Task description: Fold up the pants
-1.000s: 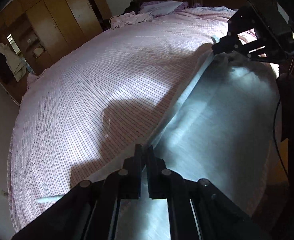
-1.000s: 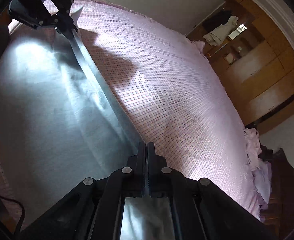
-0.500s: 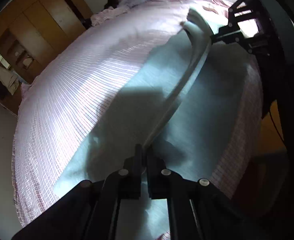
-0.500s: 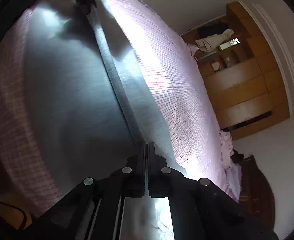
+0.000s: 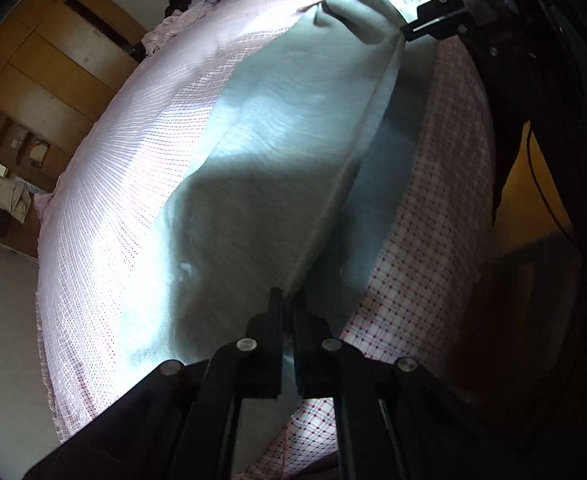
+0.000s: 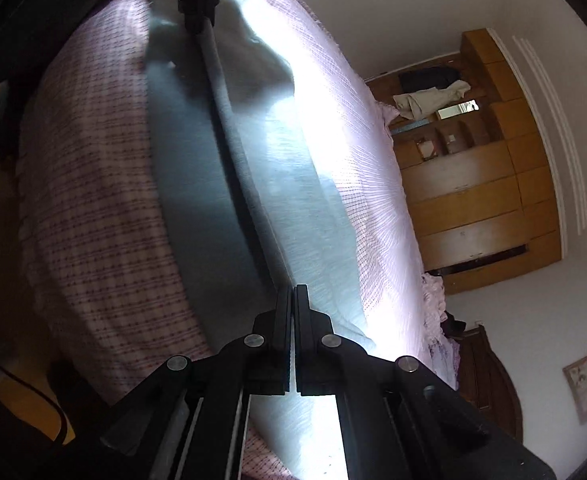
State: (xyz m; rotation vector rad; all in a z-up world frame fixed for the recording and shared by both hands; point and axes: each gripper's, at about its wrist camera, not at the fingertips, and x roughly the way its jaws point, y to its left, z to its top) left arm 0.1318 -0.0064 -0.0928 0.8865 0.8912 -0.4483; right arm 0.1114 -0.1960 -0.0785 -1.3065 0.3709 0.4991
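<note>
Pale grey-blue pants (image 5: 277,152) lie spread on a pink checked bedspread (image 5: 109,184), with one edge lifted in a taut line between both grippers. My left gripper (image 5: 288,300) is shut on one end of that edge. My right gripper (image 6: 293,300) is shut on the other end and shows at the top right of the left wrist view (image 5: 407,34). In the right wrist view the pants (image 6: 293,184) run toward the left gripper (image 6: 199,20) at the top. A bunched part of the pants (image 5: 349,0) sits beyond the right gripper.
The near bed edge (image 5: 433,240) drops to a yellowish floor (image 5: 533,200). A wooden wardrobe (image 6: 473,184) with clothes draped on it stands across the room. Crumpled pink bedding (image 5: 197,12) lies at the headboard end.
Both grippers have carried the held pants edge across and toward the near bed edge. More cloth now lies on the far side of the taut line.
</note>
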